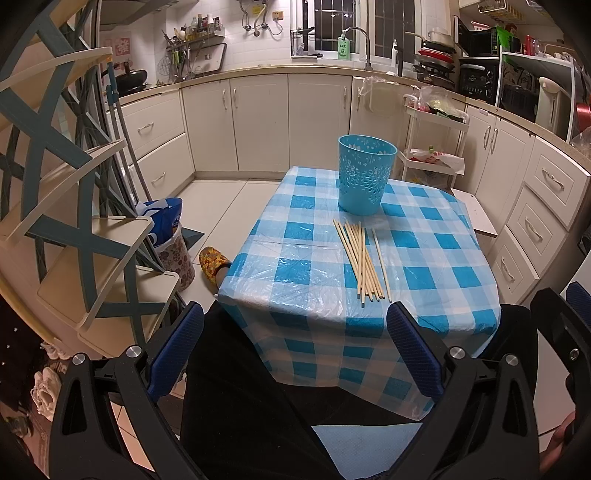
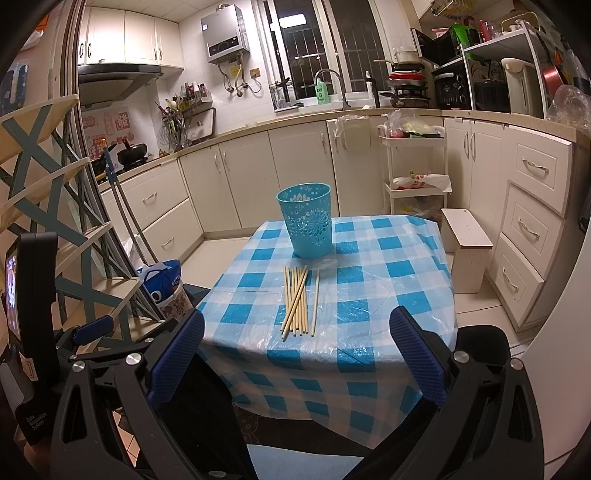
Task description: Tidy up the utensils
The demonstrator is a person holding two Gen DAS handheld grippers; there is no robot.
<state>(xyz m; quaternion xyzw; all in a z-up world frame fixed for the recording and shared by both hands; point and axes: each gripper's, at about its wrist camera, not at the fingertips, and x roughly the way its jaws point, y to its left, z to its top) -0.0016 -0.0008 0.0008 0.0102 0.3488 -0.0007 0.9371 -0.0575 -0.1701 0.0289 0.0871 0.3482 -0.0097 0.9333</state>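
A bundle of pale wooden chopsticks (image 1: 364, 258) lies loose on the tabletop (image 1: 295, 236), which wears a blue-and-white checked plastic cloth. One stick rests slightly apart on the right of the bundle, and in the right wrist view one stick crosses the others at a slant. Just behind them stands an upright turquoise cup (image 1: 364, 173) with a pierced flower pattern, open at the top, near the sticks but not touching them.

The left gripper (image 1: 295, 347) hangs before the near edge of the tabletop with its blue-padded fingers (image 1: 415, 354) spread wide and nothing between them. The right gripper (image 2: 295, 350) does the same, released and bare, short of the chopsticks (image 2: 297, 302); the cup (image 2: 308, 221) is beyond. Nothing lies between either gripper and the sticks except the draped cloth edge.

Around the tabletop: a cream and teal shelf rack (image 1: 74, 206) at the left, a blue bag (image 1: 164, 218) in a patterned bin on the floor beside it, and a foot in a yellow patterned slipper (image 1: 212, 264) by the table's left edge. A white trolley (image 1: 436, 147) with bags stands behind at the right, and a small white stool (image 2: 467, 243) is just beside the right edge. White cabinets run along the walls, with a faucet (image 2: 330, 85) under the window, and a water heater (image 2: 225, 35) on the wall. A green bottle (image 2: 321, 92) by the faucet carries the letters "AXE". At the far left of the right wrist view a black device (image 2: 37, 373) reads "Data Acquisition System".
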